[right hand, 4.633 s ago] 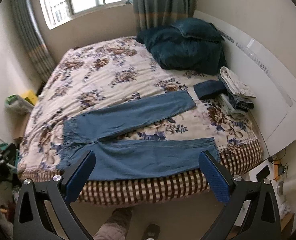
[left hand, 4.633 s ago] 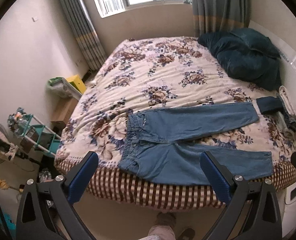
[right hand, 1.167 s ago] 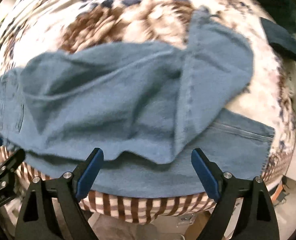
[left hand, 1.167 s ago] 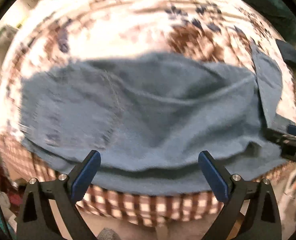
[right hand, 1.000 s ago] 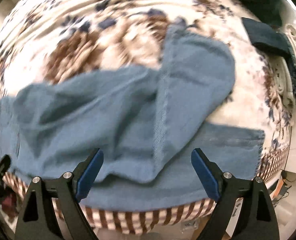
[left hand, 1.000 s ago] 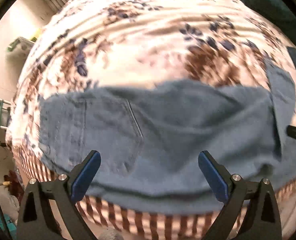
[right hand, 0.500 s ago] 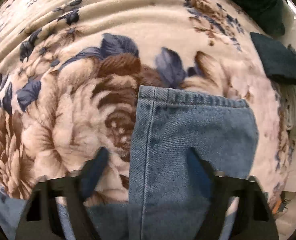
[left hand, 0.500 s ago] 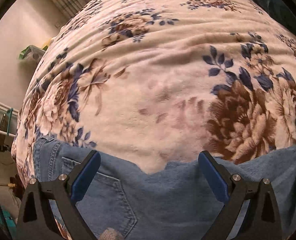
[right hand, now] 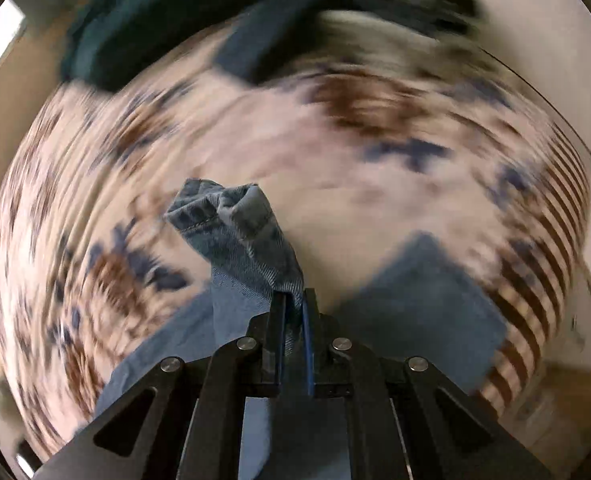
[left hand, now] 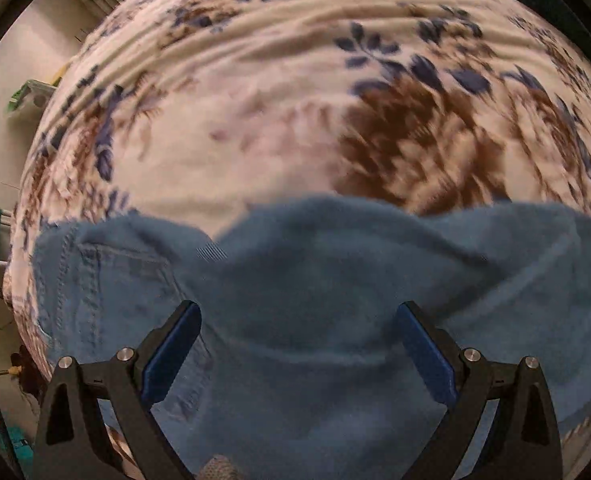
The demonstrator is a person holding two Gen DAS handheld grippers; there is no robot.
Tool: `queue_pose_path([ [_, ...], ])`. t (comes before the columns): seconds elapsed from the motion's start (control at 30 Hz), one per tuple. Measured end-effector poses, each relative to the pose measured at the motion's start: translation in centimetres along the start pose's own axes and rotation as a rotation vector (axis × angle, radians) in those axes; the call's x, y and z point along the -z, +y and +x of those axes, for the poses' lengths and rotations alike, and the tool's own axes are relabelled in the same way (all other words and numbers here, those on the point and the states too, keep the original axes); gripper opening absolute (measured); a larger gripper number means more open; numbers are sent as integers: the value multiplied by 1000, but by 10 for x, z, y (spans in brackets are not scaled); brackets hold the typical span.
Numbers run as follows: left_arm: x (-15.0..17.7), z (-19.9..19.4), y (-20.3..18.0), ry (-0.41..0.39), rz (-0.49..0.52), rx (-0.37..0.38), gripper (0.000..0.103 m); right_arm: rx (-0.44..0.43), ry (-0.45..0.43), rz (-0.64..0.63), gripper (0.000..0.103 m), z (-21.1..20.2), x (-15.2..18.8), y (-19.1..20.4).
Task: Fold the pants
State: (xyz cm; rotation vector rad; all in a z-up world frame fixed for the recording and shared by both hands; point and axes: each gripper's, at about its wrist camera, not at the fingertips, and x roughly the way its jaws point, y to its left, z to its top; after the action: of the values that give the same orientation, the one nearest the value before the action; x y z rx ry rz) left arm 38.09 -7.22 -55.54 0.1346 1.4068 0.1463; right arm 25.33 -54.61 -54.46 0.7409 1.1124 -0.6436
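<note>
Left gripper (left hand: pixel 298 346) hangs wide open over the jeans (left hand: pixel 315 280), gripping nothing. Jeans lie bunched along the near edge of the floral bedspread (left hand: pixel 279 92). Right gripper (right hand: pixel 294 312) is clamped on a leg hem.

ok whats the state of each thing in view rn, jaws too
blue denim pants: rumpled on the bed, one leg hem lifted
left gripper: jaws open, over the pants
right gripper: jaws shut on the hem
floral bedspread: spread out, lightly wrinkled
</note>
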Motion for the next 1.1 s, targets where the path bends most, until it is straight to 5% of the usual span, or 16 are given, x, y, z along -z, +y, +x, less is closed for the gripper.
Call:
queue_pose_path([
  [0.27, 36, -7, -32, 41, 39, 66, 100, -55, 98, 286, 2, 24, 28, -114],
  [0.43, 53, -14, -35, 29, 73, 90, 100, -91, 148, 233, 5, 28, 44, -119],
  [0.5, 57, -14, -31, 30, 66, 91, 100, -130, 223, 246, 16, 39, 51, -119],
  [0.57, 62, -12, -27, 31, 63, 90, 100, -156, 259, 255, 52, 47, 59, -119],
  [0.7, 68, 0, -17, 56, 45, 82, 100, -195, 282, 335, 61, 77, 71, -124],
  [0.73, 69, 2, -15, 61, 44, 81, 100, -231, 263, 362, 57, 82, 73, -124],
  [0.77, 72, 4, -15, 65, 41, 82, 100, -252, 233, 370, 23, 84, 73, -124],
  [0.8, 73, 6, -14, 71, 42, 83, 100, -235, 196, 360, 7, 81, 74, -122],
  [0.93, 81, 9, -2, 79, 35, 91, 100, -207, 111, 258, 6, 43, 73, -113],
  [1.1, 105, 5, 22, 115, -7, 116, 100, -157, 81, 284, 4, 1, 77, -139],
])
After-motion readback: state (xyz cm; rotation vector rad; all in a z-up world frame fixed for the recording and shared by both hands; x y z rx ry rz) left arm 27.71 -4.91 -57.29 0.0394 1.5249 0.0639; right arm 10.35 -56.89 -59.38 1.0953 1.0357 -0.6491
